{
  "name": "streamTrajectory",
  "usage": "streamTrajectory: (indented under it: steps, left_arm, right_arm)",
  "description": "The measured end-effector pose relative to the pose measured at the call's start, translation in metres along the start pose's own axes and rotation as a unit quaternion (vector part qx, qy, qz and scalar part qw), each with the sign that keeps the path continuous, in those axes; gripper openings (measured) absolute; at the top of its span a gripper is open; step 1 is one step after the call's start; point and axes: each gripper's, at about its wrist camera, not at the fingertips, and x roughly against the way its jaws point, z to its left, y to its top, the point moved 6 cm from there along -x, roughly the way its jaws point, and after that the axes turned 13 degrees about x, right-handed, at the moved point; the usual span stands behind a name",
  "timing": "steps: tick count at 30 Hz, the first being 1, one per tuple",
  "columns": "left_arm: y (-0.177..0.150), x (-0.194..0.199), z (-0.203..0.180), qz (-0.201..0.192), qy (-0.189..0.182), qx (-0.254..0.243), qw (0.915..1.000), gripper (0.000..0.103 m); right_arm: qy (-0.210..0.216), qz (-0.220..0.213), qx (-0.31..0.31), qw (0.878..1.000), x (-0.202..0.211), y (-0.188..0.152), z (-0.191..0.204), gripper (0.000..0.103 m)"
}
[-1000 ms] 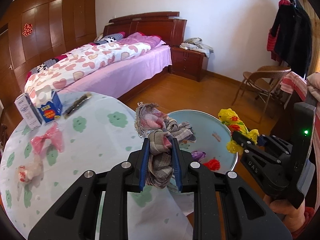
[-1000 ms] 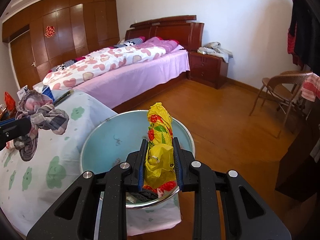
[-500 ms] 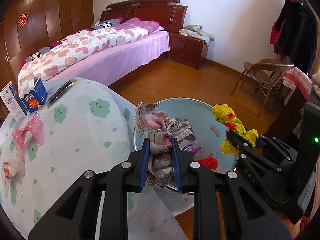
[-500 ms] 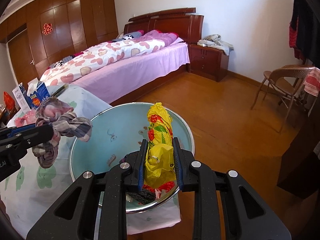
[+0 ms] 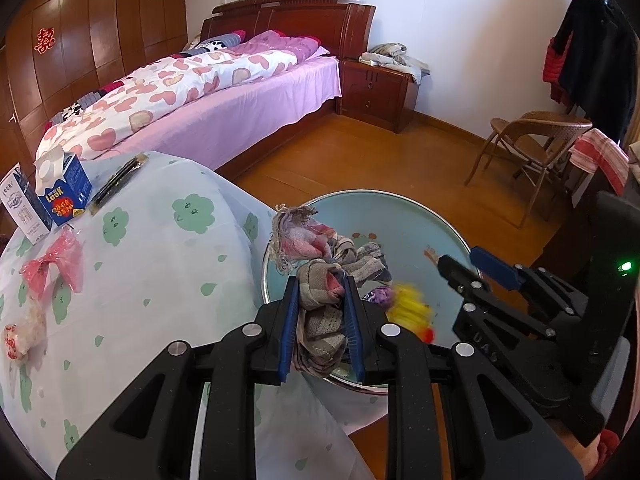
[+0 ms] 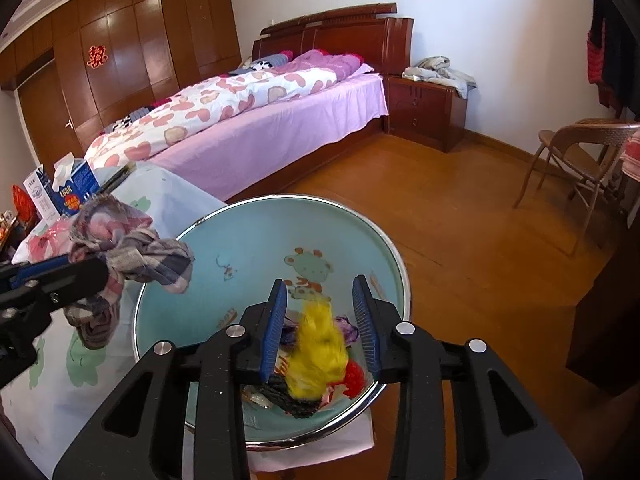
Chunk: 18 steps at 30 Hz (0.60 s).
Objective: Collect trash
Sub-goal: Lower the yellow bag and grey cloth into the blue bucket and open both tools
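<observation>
We drop the wrapper point(image 6: 318, 354) into the basin point(image 6: 248, 240).
Right tool point(image 6: 322, 322) is opening, wrapper blurred between its jaws; left tool point(image 5: 322, 320) grips the rag point(image 5: 320, 280).

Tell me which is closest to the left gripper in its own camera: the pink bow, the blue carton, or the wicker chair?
From the left gripper:
1. Pink bow, on the tablecloth, left.
2. Blue carton, farther back on the table, left.
3. Wicker chair, across the floor, far right.
</observation>
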Motion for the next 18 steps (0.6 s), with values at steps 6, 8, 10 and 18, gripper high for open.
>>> streamTrajectory:
  steps: [6, 8, 10, 18]
  left_arm:
    - [0.001, -0.002, -0.005, -0.002, 0.001, -0.002, 1.0000, 0.023]
    - [0.001, -0.002, -0.007, -0.005, 0.001, -0.003, 1.0000, 0.025]
    - [0.001, -0.001, -0.008, -0.009, -0.002, -0.004, 1.0000, 0.044]
    - [0.007, 0.013, 0.007, -0.037, 0.016, 0.005, 0.9992, 0.077]
  right_arm:
    - [-0.014, -0.015, -0.023, 1.000, 0.010, 0.001, -0.006, 0.035]
    - [-0.018, -0.018, -0.031, 0.999, 0.012, 0.001, -0.009, 0.035]
    - [-0.024, -0.023, -0.042, 0.999, 0.016, 0.000, -0.013, 0.035]
    - [-0.044, -0.041, -0.052, 0.997, 0.028, 0.002, -0.016, 0.065]
